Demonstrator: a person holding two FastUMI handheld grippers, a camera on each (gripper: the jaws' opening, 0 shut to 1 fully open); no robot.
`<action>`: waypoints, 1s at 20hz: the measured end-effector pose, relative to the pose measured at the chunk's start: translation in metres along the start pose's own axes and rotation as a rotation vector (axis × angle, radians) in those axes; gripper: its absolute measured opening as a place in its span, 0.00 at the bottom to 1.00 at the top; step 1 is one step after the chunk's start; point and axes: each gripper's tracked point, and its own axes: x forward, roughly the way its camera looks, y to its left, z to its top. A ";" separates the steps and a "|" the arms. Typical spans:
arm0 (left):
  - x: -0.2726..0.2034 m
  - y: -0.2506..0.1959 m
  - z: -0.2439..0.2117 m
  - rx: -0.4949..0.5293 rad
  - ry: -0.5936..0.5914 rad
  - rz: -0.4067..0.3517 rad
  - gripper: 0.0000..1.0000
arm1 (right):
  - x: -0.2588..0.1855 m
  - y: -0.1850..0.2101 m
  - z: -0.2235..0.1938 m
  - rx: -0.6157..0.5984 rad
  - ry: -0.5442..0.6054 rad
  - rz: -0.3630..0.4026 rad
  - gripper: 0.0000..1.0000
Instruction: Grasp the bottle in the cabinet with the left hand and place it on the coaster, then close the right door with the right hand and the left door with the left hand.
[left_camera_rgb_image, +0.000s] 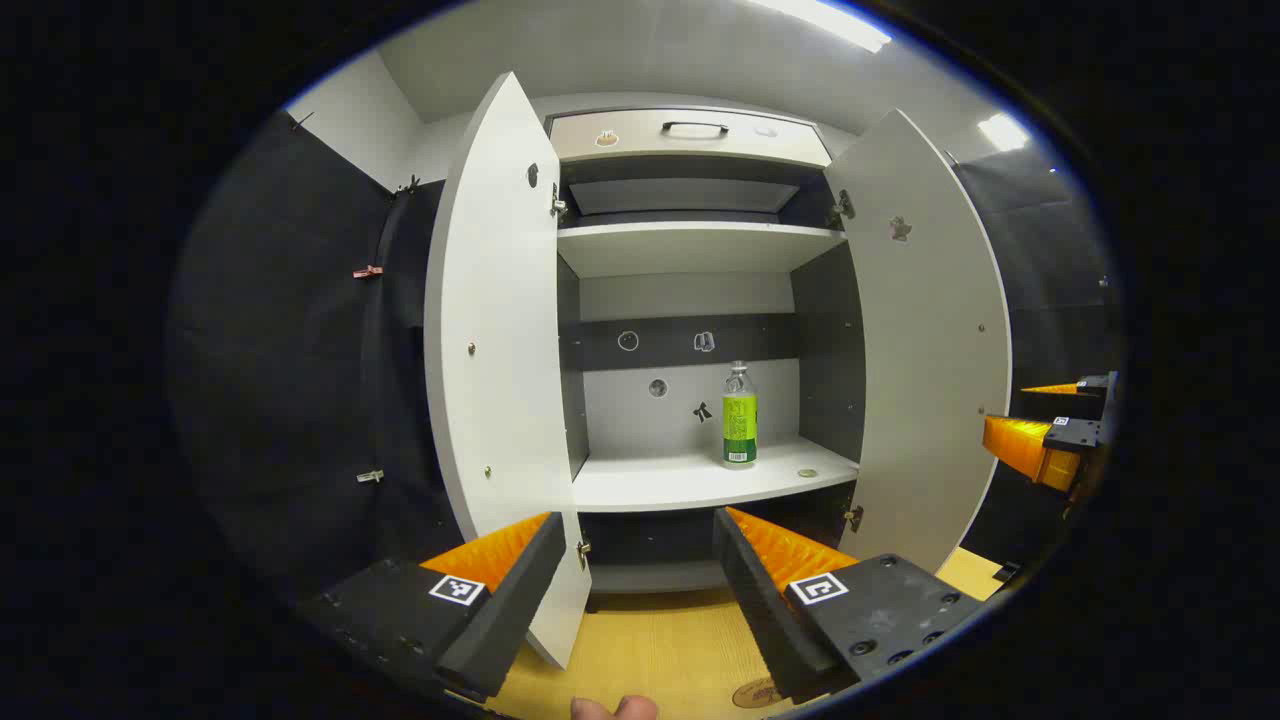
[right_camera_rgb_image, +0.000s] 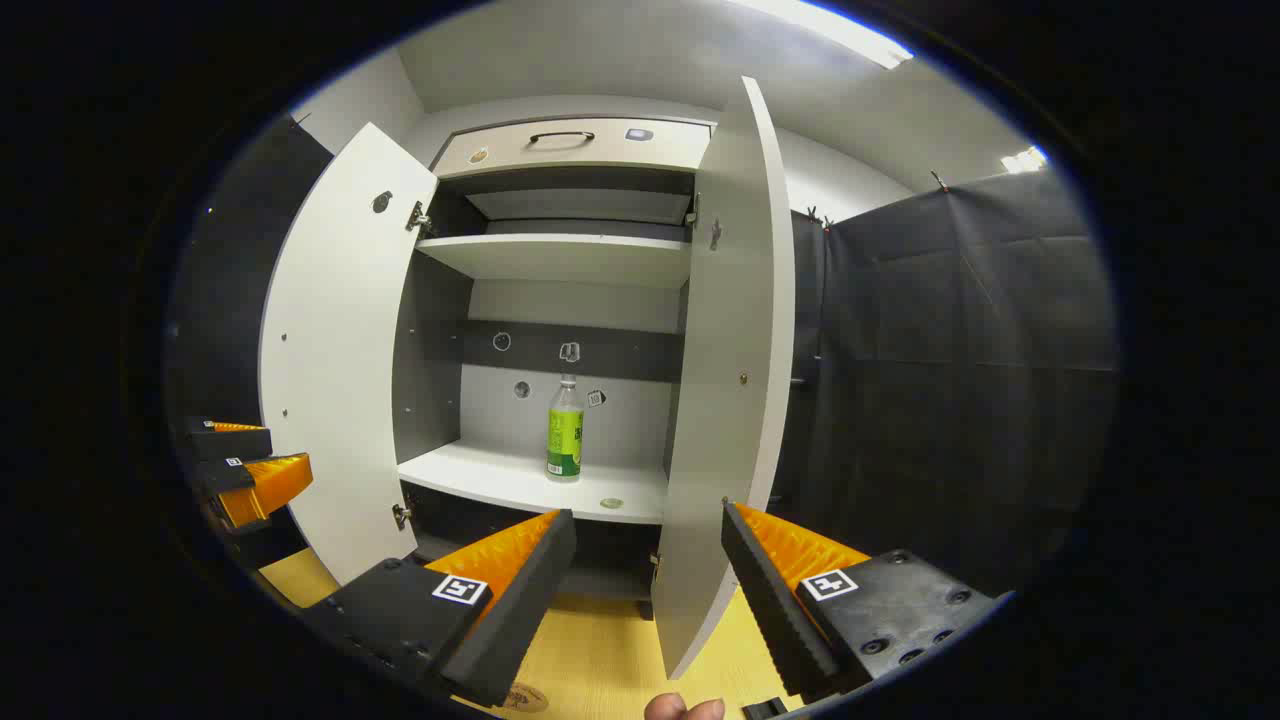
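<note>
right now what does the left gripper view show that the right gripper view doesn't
Left gripper view: the right gripper at the right edge, past the right door, and clips on the cloth wall.
Right gripper view: the left gripper at the left edge, beside the left door.
Both: the cabinet with both doors open, the bottle upright on the lower shelf, a drawer on top, and that view's own jaws open and holding nothing.
</note>
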 end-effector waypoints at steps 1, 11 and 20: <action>0.001 -0.001 0.000 0.004 0.001 -0.001 0.95 | 0.001 -0.001 0.000 -0.001 -0.002 -0.003 0.98; 0.002 -0.006 0.001 0.008 0.002 -0.007 0.95 | 0.002 -0.004 0.001 -0.012 -0.011 -0.006 0.98; 0.002 -0.001 0.003 -0.006 -0.009 -0.003 0.95 | 0.001 0.003 0.004 -0.004 -0.020 0.006 0.98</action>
